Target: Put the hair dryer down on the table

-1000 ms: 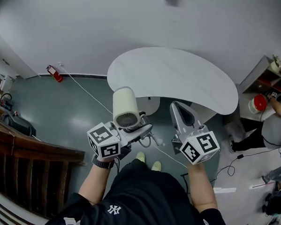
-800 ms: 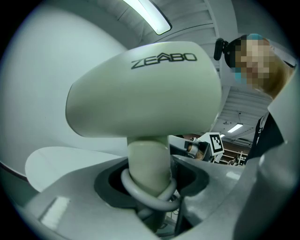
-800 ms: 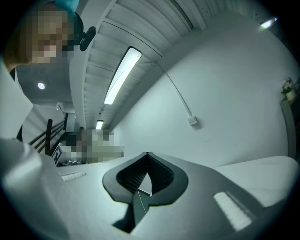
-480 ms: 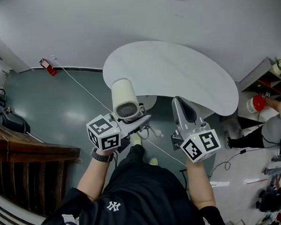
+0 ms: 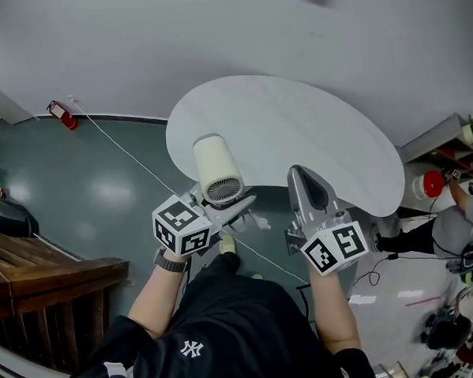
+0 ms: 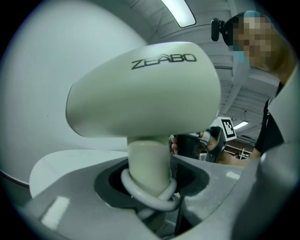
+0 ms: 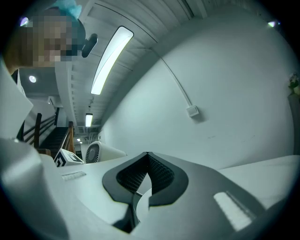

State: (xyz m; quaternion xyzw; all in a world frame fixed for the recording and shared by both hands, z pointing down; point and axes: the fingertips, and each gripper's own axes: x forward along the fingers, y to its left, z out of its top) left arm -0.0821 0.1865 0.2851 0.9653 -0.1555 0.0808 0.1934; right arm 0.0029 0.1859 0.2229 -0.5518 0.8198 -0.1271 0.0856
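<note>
A cream hair dryer stands upright in my left gripper, whose jaws are shut on its handle. Its barrel fills the left gripper view, and its grey cord loops round the handle at the jaws. The dryer hangs over the near edge of the white rounded table. My right gripper is shut with nothing between its jaws, held beside the dryer at the table's near edge. In the right gripper view the dryer's rear grille shows at the left.
The dryer's cord trails across the grey floor toward the wall. A red fire extinguisher lies by the wall at left. A wooden railing stands at the lower left. Shelves and a seated person are at right.
Both grippers and the hair dryer have come closer to the table, and the dryer now overlaps its near edge. The grip on the handle is unchanged.
</note>
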